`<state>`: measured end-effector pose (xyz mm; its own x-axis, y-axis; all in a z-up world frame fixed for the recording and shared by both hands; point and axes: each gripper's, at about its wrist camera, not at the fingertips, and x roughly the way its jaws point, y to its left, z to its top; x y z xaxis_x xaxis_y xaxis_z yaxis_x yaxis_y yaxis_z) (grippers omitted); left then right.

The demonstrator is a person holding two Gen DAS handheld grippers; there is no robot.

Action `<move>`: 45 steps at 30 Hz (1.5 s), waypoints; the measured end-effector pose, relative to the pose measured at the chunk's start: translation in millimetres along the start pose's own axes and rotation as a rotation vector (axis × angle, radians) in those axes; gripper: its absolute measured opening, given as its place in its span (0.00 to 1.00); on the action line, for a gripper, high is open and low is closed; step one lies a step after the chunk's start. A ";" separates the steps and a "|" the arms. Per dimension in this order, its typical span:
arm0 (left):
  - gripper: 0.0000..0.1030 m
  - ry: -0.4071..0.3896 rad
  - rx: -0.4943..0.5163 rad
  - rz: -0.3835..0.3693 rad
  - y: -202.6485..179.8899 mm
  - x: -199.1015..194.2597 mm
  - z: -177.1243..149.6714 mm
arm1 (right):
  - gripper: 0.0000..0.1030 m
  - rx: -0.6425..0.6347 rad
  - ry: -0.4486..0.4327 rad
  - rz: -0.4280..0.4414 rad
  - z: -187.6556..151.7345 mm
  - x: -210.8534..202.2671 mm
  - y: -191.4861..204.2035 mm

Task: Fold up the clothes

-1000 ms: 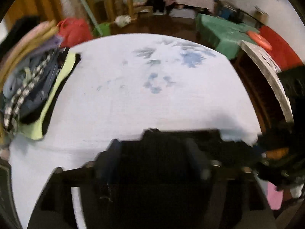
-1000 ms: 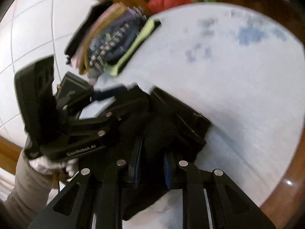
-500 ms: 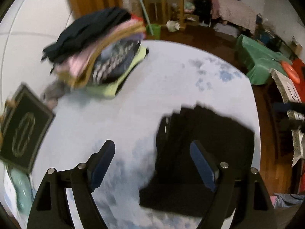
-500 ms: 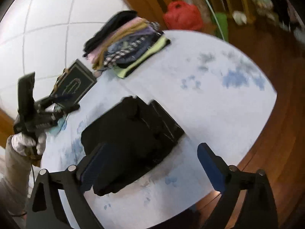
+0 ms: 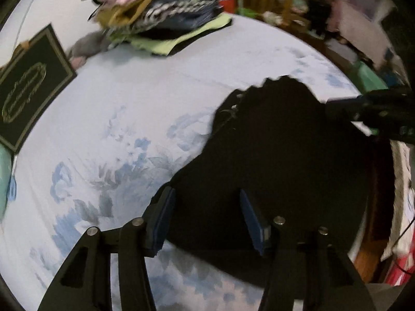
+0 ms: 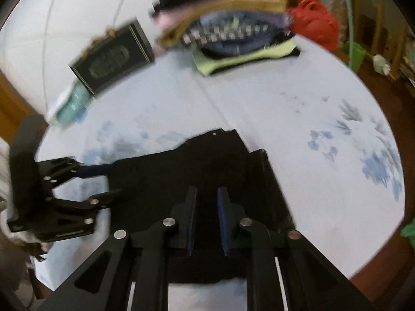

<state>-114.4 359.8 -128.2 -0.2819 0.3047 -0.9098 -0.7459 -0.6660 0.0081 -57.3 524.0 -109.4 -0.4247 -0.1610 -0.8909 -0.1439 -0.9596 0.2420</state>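
1. A black garment (image 6: 197,165) lies flat on the table in the lower centre of the right wrist view. In the left wrist view (image 5: 280,160) it fills the centre right. It looks folded into a rough block, with layered edges on its right side, though the dark cloth hides any detail.

2. Handling, as a judgement: soft, light and limp. It will sag and slide over the smooth cloth under it. An edge or corner, pinched through all the layers, is the better hold; the middle would only bunch up.

3. The left gripper (image 5: 205,220) is over the near edge of the garment with its jaws well apart and nothing between them. It shows again at the left of the right wrist view (image 6: 109,181), with one tip at the garment's left edge.

4. The right gripper (image 6: 206,215) is over the garment with its jaws narrowly parted. No cloth can be seen pinched between them.

5. The tablecloth (image 6: 298,108), pale with a blue flower print, covers the table.

6. A stack of folded clothes (image 6: 233,36) sits at the upper centre, well apart from the garment. A dark book (image 6: 111,57) lies at the upper left.

7. Stage: the garment may be folded and ready for the stack, or may still lack a fold. The frames do not settle which.
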 end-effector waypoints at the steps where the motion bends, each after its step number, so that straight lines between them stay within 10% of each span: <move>1: 0.58 0.004 -0.025 0.021 -0.5 7.7 1.0 | 0.11 -0.025 0.014 0.018 2.9 8.0 -2.3; 7: 0.78 -0.004 -0.283 0.043 15.9 10.7 4.0 | 0.19 -0.102 0.057 0.212 13.4 0.5 -24.0; 9: 0.78 -0.024 -0.361 0.078 18.0 -11.1 -5.8 | 0.44 -0.088 0.041 0.308 13.8 -16.5 -35.7; 10: 0.79 -0.037 -0.404 0.097 19.2 -23.4 -13.5 | 0.87 -0.088 0.024 0.317 14.0 -24.9 -39.4; 11: 0.81 -0.051 -0.447 0.115 20.3 -35.7 -21.3 | 1.00 -0.098 0.008 0.307 13.5 -31.6 -43.2; 25: 0.82 -0.058 -0.784 0.099 17.7 -40.9 -72.4 | 1.00 -0.078 0.116 0.367 8.4 8.1 -74.0; 31: 0.83 -0.036 -0.791 0.055 12.0 -26.4 -67.2 | 1.00 -0.125 0.126 0.389 11.0 11.9 -71.2; 34: 1.00 -0.042 -0.852 0.004 14.2 -6.5 -69.7 | 1.00 -0.134 0.133 0.397 12.1 15.6 -70.8; 45: 0.94 -0.093 -0.845 -0.099 3.1 9.6 -60.2 | 0.99 -0.146 0.162 0.410 16.0 38.0 -67.9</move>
<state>-83.1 319.7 -161.9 -0.3151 0.4186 -0.8517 -0.0801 -0.9060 -0.4156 -77.9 586.7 -153.5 -0.2732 -0.5567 -0.7845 0.1390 -0.8298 0.5404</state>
